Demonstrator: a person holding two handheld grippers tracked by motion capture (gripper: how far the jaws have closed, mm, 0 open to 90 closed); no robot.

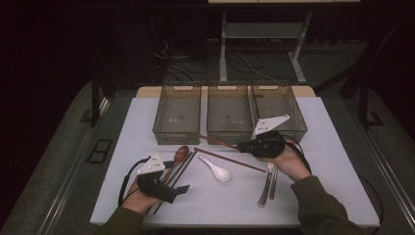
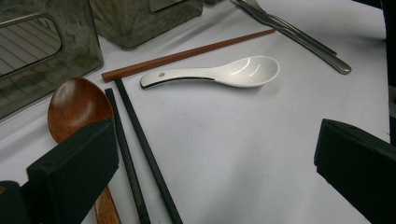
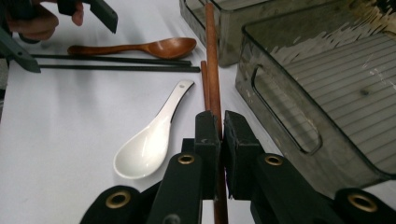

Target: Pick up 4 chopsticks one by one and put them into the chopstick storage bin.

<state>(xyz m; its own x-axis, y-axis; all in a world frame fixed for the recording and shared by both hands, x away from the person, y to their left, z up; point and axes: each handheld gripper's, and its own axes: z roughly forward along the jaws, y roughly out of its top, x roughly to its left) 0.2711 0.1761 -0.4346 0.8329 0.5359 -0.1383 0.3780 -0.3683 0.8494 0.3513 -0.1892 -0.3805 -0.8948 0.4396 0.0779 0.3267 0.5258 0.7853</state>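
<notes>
My right fingers (image 3: 219, 128) pinch one brown chopstick (image 3: 211, 56) tight. My left fingers (image 2: 219, 163) are wide open and empty. The stick could tip and slip out, because I hold it near one end.

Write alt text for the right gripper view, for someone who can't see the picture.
The right claw is shut on a brown chopstick that points away toward the clear bins. A second brown chopstick lies on the white table beside a white ceramic spoon. Beyond them lie two black chopsticks and a wooden spoon.
</notes>
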